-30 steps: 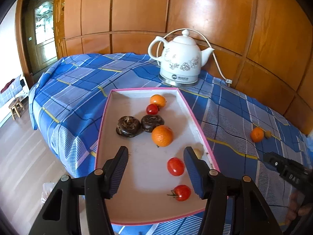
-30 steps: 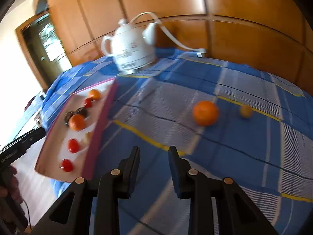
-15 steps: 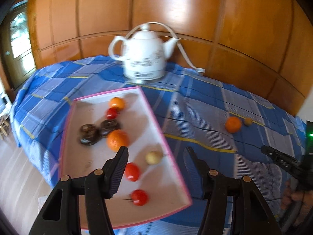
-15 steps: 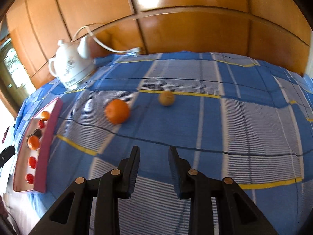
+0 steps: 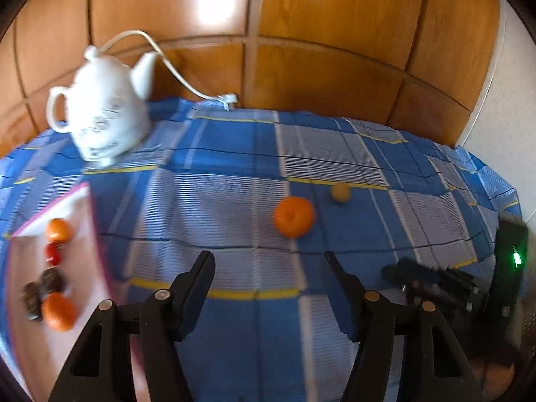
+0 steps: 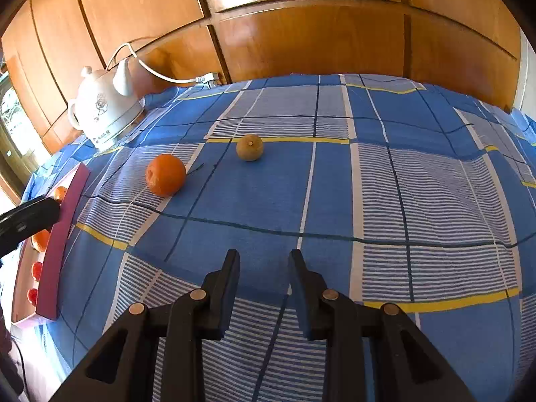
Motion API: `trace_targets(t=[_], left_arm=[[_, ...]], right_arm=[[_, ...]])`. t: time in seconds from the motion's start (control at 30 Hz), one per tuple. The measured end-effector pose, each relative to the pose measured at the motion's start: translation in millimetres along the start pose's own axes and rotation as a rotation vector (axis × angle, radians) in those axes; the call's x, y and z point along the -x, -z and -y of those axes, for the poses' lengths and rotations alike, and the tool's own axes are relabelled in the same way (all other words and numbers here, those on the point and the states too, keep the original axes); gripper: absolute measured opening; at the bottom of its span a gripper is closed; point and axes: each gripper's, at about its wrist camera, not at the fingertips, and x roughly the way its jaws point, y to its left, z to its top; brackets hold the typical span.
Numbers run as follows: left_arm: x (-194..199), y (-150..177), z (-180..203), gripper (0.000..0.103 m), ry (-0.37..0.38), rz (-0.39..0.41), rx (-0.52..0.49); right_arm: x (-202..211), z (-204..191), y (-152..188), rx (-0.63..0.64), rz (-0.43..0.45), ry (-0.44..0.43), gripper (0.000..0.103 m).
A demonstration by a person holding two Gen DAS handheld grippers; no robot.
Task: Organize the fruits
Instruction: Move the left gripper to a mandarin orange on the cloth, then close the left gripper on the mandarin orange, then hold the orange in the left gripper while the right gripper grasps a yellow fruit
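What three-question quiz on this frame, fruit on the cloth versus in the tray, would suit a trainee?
1. True or false: the orange and the small yellowish fruit lie in the pink tray.
2. Which stands nearest the white kettle? A) the orange B) the yellowish fruit C) the right gripper
3. Fill in: the left gripper holds ____.

Key: 1. False; both lie loose on the blue checked cloth, outside the tray. 2. A. 3. Nothing; its jaws have just been opening, with only cloth between them.
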Motion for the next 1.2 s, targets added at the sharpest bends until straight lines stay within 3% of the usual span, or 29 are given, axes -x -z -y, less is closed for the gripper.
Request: trace_targets(t=[0.47, 0.57, 0.63, 0.9, 1.07, 1.2], left_arm=[[-88, -35, 11, 0.066, 0.036, -0.124, 0.066], [-101, -35, 11, 0.060, 0.040, -0.143, 0.070], [-101, -34, 12, 0.042, 0.045, -0.122, 0.058], [-56, -6, 13, 0.041, 0.027, -0.039, 0.022], [-25, 35, 18, 0.041, -0.040, 0.013, -0.011], [-25, 64, 16, 0.042, -0.067, 0.014, -0.015]], right_arm=[[0, -2, 7, 0.035, 0.036, -0.020, 0.037], [0, -1, 7, 0.029, 0.039, -0.027, 0.037], [-1, -1, 7, 0.028, 0.040, -0.028, 0.037], [-1, -1, 7, 0.025, 0.044, -0.030, 0.037], [0, -1, 7, 0.027, 0.043, -0.027, 0.037], [1, -3, 5, 0.046, 0.032, -0.019, 0.037]])
